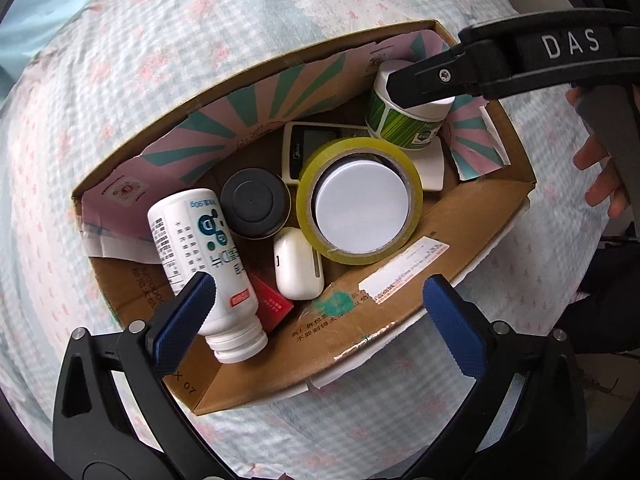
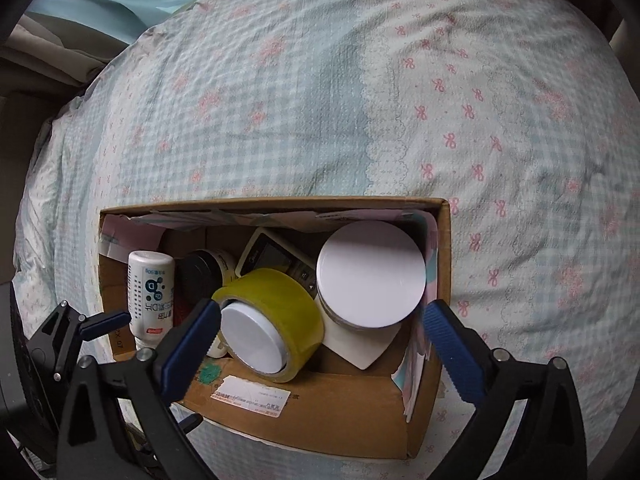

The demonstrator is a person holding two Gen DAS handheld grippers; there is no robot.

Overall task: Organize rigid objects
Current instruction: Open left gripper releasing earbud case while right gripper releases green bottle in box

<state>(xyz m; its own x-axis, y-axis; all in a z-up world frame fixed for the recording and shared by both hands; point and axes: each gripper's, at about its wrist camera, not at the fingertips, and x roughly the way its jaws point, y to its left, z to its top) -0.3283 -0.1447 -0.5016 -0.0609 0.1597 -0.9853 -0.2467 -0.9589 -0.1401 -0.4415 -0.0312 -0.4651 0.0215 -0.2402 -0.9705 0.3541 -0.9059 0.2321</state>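
Note:
An open cardboard box (image 1: 404, 292) (image 2: 320, 412) sits on the bed. It holds a white bottle (image 1: 200, 256) (image 2: 150, 288), a dark-lidded jar (image 1: 254, 202), a white earbud case (image 1: 298, 264), a yellow tape roll (image 1: 360, 200) (image 2: 276, 312) around a white-lidded jar, a remote (image 1: 304, 148) and a green-labelled jar with a white lid (image 1: 404, 116) (image 2: 370, 276). My left gripper (image 1: 320, 300) is open above the box's near side, its left finger beside the white bottle. My right gripper (image 2: 324, 328) is open above the box, empty; one of its fingers overlaps the green jar in the left wrist view.
The box rests on a checked bedsheet (image 2: 320, 100) with pink bows. A red packet (image 1: 272, 304) lies under the white bottle. A hand (image 1: 600, 176) holds the right gripper's handle at the right edge.

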